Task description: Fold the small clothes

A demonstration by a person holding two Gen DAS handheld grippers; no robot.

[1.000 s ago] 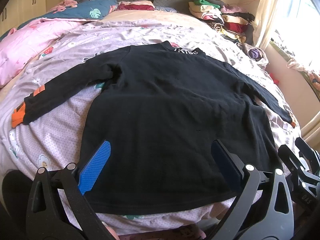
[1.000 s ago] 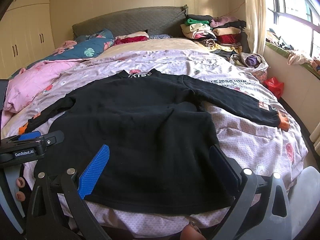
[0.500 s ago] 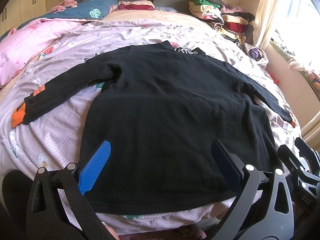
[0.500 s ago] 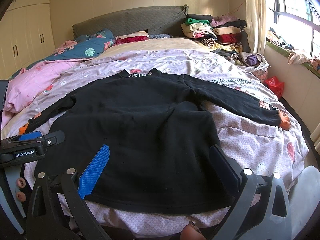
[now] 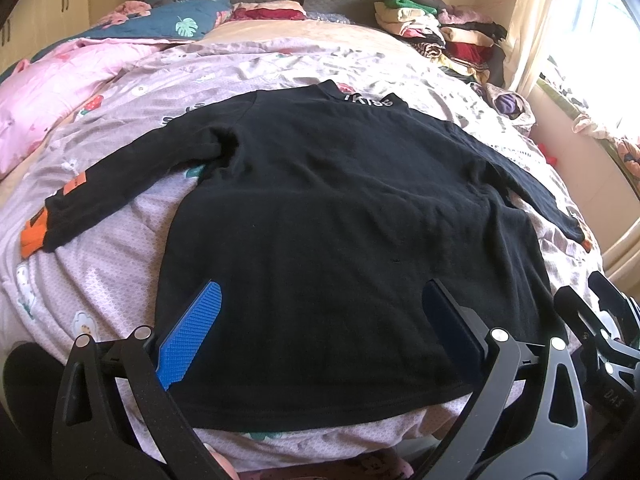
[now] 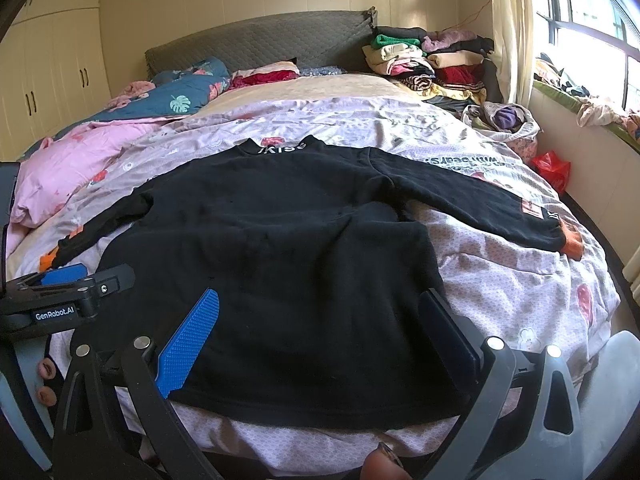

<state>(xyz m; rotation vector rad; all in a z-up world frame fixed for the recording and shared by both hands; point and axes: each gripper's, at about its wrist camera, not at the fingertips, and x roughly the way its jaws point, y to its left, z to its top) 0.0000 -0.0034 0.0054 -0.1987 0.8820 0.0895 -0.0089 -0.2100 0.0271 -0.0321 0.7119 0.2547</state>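
Sweater [image 5: 344, 216], black, long-sleeved, spread flat on the bed [image 5: 100, 280] with its collar toward the headboard and its hem at the near edge. Both sleeves lie out to the sides, apart from the body; orange cuff of the left sleeve [image 5: 34, 236] near the bed's left edge, orange cuff of the right sleeve [image 6: 570, 240] near the right edge. White lettering on the collar, partly legible.

Left gripper [image 5: 320, 324] hovers over the hem, jaws wide apart, nothing between them. Right gripper [image 6: 316, 328] likewise over the hem on its side, jaws spread, empty. Neither pad looks to be touching the cloth, though the fisheye makes that hard to be sure of.

Step in hand, as I judge it: garment laid out and smoothed, no fold begun. Body shows only shallow wrinkles near the right armpit.

Next move probably a sleeve or side fold. That calls for each gripper to travel out to a cuff or shoulder, pinch a single layer without catching the bedsheet [image 6: 520, 300] beneath, and carry it across the body. The knit looks thick and limp, so it should drape and sag from a pinch.

Stack of folded clothes [image 6: 424, 60] at the head of the bed, right side.
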